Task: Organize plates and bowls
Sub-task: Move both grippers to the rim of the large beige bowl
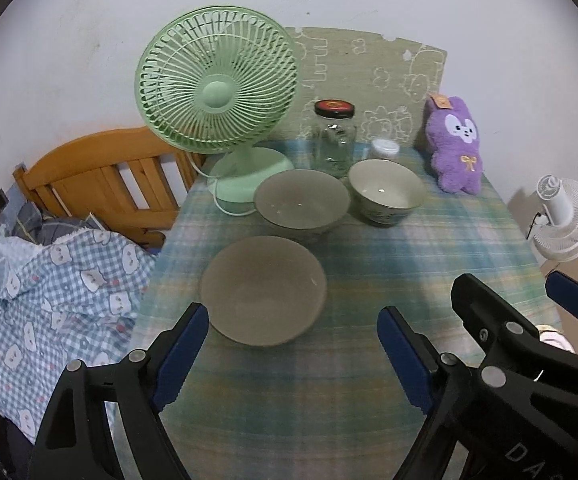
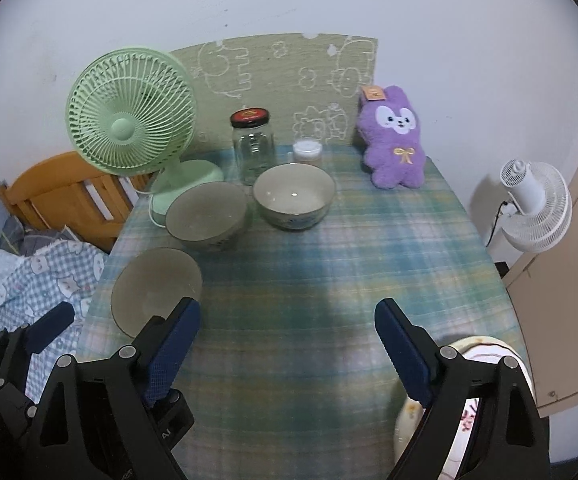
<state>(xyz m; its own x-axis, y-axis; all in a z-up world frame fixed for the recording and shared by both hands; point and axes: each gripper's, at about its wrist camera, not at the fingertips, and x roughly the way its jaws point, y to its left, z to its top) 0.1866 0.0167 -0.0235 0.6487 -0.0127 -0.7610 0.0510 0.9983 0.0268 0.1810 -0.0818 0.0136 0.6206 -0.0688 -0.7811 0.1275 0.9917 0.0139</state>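
Three dishes sit unstacked on the table (image 1: 469, 240): the shallow bowl (image 1: 263, 290) at lower left of centre, the grey bowl (image 1: 301, 200) above it, the patterned bowl (image 1: 387, 192) rightward. Left gripper (image 1: 293, 348) and right gripper (image 2: 287, 346) gape empty; sorting seems unstarted.

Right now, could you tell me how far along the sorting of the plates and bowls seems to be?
Barely begun. Done: nothing is stacked; the shallow dish, the middle bowl and the far bowl sit apart on the tablecloth. In hand: nothing; the left gripper and right gripper are both open. Left: gathering all three.
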